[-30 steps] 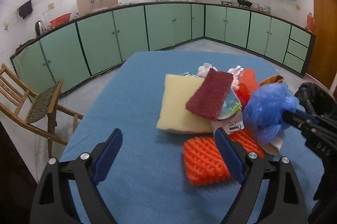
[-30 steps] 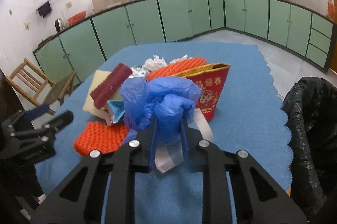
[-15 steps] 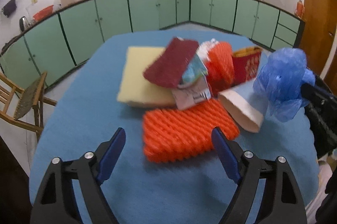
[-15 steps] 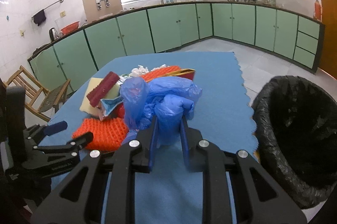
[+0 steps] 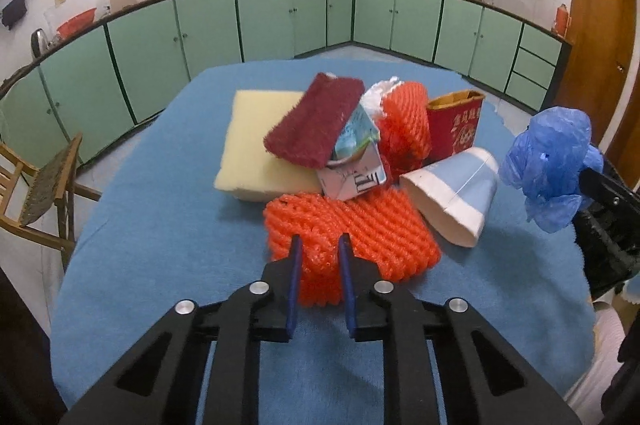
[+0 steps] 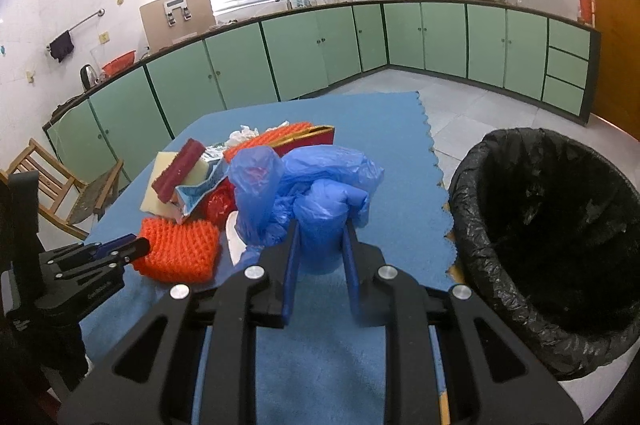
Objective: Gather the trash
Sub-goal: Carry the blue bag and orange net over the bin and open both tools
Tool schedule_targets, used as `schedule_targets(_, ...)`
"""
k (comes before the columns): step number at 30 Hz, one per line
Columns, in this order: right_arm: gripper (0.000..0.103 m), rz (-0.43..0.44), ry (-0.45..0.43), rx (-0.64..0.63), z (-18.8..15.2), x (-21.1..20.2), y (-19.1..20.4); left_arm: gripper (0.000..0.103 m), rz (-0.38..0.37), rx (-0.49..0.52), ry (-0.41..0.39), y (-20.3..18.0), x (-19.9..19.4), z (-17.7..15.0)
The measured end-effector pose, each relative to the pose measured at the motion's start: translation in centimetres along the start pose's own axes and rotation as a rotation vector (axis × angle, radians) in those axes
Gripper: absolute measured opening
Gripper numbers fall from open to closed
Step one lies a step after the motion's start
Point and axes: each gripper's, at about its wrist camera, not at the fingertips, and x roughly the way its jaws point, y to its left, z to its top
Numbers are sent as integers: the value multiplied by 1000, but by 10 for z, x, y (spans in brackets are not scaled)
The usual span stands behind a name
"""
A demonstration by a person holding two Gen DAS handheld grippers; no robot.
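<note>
So the left gripper (image 5: pixel 319 245) is coming in low from 6 o'clock and its jaws are closing on the near edge of the orange foam net (image 5: pixel 348 229), which is bunching up between the blue pads. That net is lying flat on the blue table (image 5: pixel 168 225), right at the front of the trash pile.

Going around the pile from the net: a white and light blue paper cup (image 5: pixel 452 193) is lying on its side at 2 o'clock, just beside it. A crushed carton (image 5: pixel 356 169) is sitting at 12 o'clock with its corner touching the net; the print on it is too mangled to read. Leaning on the carton is a dark red scrub pad (image 5: pixel 316 121), and under that a yellow sponge (image 5: pixel 256 145) is sitting at 11 o'clock. Behind the carton, a second orange net (image 5: pixel 404 129) is standing up beside a red paper bag (image 5: pixel 456 129) with gold Chinese characters that I can't make out.

The right gripper (image 6: pixel 319 225) is pinching a wad of blue plastic bag (image 6: pixel 304 185), holding it up off the table. From that gripper the black-lined trash bin (image 6: pixel 552 241) is sitting at 3 o'clock, past the table's edge, with the pile over at 10 o'clock.
</note>
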Motion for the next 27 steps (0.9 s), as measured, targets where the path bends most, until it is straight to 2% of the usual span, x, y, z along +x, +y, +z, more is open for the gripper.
schedule_targets(8, 20, -18, -51, 13, 13, -25, -7, 16, -44, 50, -149, -12, -58, 16)
schedule_targets(11, 20, -46, -78, 26, 21, -39, -17, 16, -92, 68, -184, -22, -68, 27)
schedule_targets(18, 20, -149, -130, 98, 35, -68, -70, 16, -220, 112, -192, -67, -61, 53)
schedule_targets(27, 20, -316, -130, 178, 28, -85, -151, 16, -376, 193, -218, -161, -42, 88)
